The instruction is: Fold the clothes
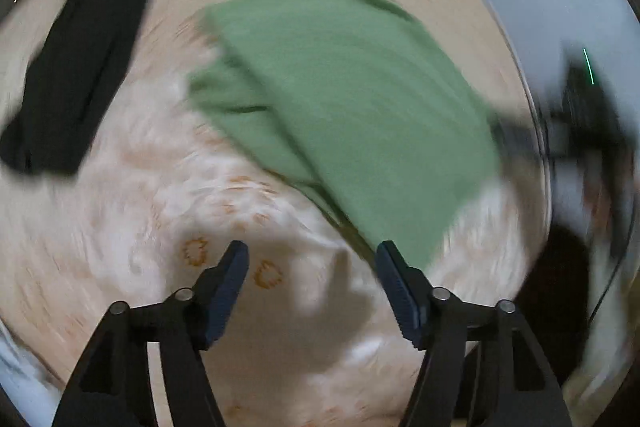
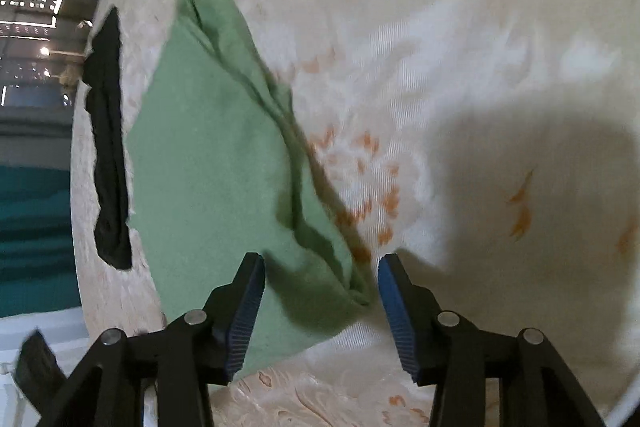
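The table cover (image 2: 460, 75), pale with orange blotches, fills most of both views. The green garment (image 1: 352, 99) sits folded on it, just ahead of the left gripper (image 1: 312, 259) and slightly right, and its near corner lies between the right gripper (image 2: 320, 271) fingers. Both grippers are spread wide, holding nothing. A black garment (image 1: 76, 67) lies far left, beyond the green one.

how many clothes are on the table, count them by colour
green garment: 1, folded, lying on the patterned tablecloth
black garment: 1, lying apart from the green one near the table edge
total: 2 pieces of clothing
Both the left gripper and the right gripper are open and hold nothing.
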### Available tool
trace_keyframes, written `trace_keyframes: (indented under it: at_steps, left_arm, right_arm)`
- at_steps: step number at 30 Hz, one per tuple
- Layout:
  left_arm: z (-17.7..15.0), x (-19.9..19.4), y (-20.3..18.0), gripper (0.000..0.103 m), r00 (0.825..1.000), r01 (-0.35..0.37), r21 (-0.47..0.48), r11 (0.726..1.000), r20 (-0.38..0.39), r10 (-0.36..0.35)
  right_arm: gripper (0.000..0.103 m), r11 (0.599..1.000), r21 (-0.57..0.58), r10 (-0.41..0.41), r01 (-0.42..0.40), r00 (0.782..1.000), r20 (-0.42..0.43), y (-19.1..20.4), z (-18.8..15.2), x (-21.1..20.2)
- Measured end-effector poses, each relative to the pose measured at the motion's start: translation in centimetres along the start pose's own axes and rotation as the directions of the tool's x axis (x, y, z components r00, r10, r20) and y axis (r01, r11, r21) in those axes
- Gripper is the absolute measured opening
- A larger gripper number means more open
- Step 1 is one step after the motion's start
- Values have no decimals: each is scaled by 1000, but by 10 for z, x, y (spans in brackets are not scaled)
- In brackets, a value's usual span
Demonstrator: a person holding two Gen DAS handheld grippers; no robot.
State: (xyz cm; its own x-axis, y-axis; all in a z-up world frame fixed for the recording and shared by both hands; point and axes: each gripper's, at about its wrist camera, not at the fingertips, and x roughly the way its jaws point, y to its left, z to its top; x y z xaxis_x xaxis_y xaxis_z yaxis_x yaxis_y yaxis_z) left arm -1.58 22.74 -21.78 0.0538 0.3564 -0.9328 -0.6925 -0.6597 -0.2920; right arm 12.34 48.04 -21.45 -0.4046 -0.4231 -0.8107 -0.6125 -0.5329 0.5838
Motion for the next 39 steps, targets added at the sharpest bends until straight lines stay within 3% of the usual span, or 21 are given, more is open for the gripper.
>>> trace_keyframes:
  at_steps: [3, 6, 10, 13, 18, 30, 31, 32, 33, 34, 39]
  left_arm:
    - [6, 26, 8, 69, 989, 87, -143, 986, -103, -102]
    - [-3, 53, 1, 69, 953, 168, -215, 962, -214, -214]
    - [-17, 64, -10, 74, 935, 228, -288, 930, -203, -292]
    - [-28, 68, -12, 74, 904, 290, -392, 873, -187, -384]
    - [-41, 79, -12, 74, 929, 222, -532, 817, -139, -343]
    - [-69, 79, -5, 74, 942, 181, -690, 700, -81, -324]
    - [-69, 80, -5, 70, 944, 176, -694, 698, -83, -320]
    - [-69, 79, -4, 32, 943, 178, -698, 693, -79, -322]
    - [-67, 78, -3, 11, 936, 199, -698, 688, -74, -345]
    - [-64, 77, -3, 13, 920, 237, -696, 678, -63, -386]
    - [-15, -5, -24, 12, 883, 438, -546, 714, 116, -454]
  right_arm:
    - [50, 998, 48, 36, -35, 999, -11, -8, -8, 13]
    - [49, 988, 112, 106, -104, 994, -5, -21, -13, 8]
    - [49, 982, 132, 134, -132, 991, -2, -27, -20, 6]
    - [46, 981, 131, 144, -146, 989, 29, -24, -20, 7]
    - [38, 980, 146, 129, -135, 990, 53, -15, -13, 15]
    - [33, 948, 240, 177, -208, 973, 145, -37, -25, 9]
    - [23, 947, 246, 172, -208, 972, 161, -37, -26, 8]
    - [19, 944, 252, 170, -212, 969, 178, -37, -27, 5]
    - [17, 938, 251, 187, -238, 960, 209, -35, -28, -2]
    - [16, 932, 249, 204, -263, 949, 240, -34, -30, -10]
    - [15, 903, 183, 296, -389, 871, 391, -9, -27, -66]
